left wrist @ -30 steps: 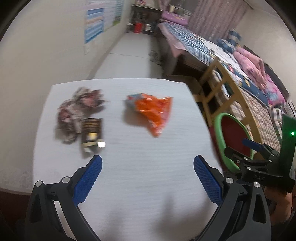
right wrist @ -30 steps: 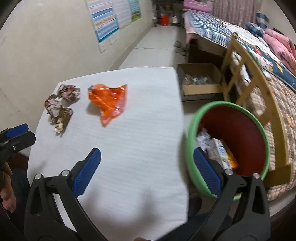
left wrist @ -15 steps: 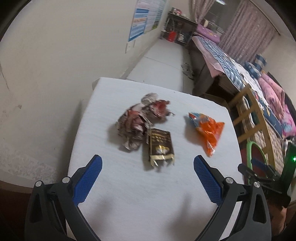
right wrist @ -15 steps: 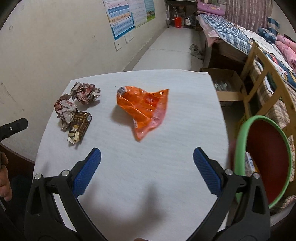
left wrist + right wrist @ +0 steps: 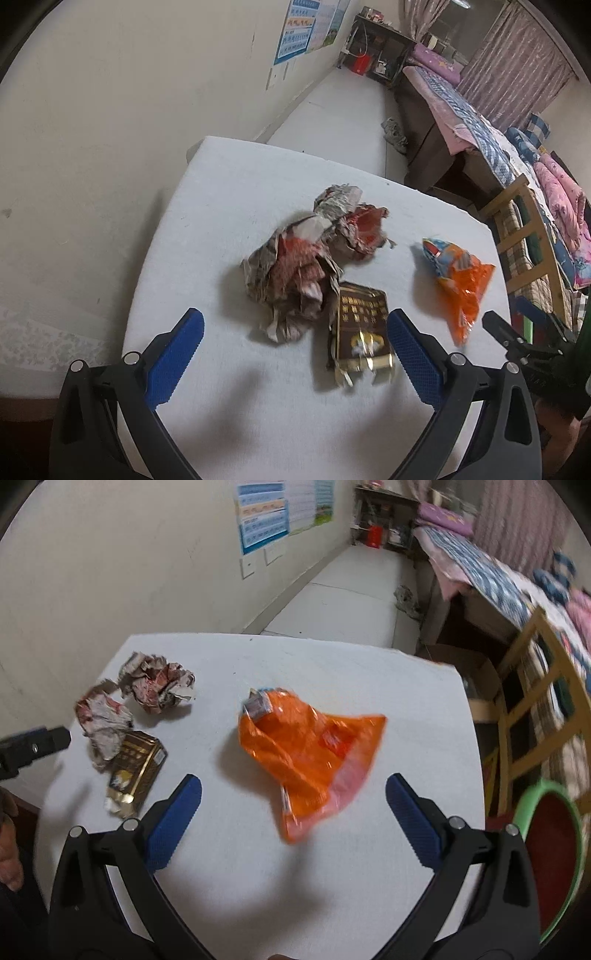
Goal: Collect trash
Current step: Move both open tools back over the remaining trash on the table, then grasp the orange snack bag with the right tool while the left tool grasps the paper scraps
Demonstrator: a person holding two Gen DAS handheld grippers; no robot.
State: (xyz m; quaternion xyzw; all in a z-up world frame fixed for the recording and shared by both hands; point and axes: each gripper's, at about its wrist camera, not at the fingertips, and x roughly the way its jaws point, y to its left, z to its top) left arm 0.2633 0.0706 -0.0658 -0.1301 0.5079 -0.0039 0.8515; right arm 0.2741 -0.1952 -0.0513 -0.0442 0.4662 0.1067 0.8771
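Observation:
On the white table lie two crumpled paper balls, a brown and gold wrapper and an orange snack bag. My left gripper is open, just short of the paper and the brown wrapper. In the right wrist view the orange bag lies between the open fingers of my right gripper, a little ahead of them. The paper balls and brown wrapper lie to its left. A green-rimmed red bin stands right of the table.
A wall runs along the table's left side. A wooden chair frame and a cardboard box stand right of the table. Beds line the right side of the room. The floor aisle runs beyond the table.
My left gripper swung left and closed in on the paper and brown wrapper. My right gripper swung left from the bin and closed in on the orange bag. Both stayed open.

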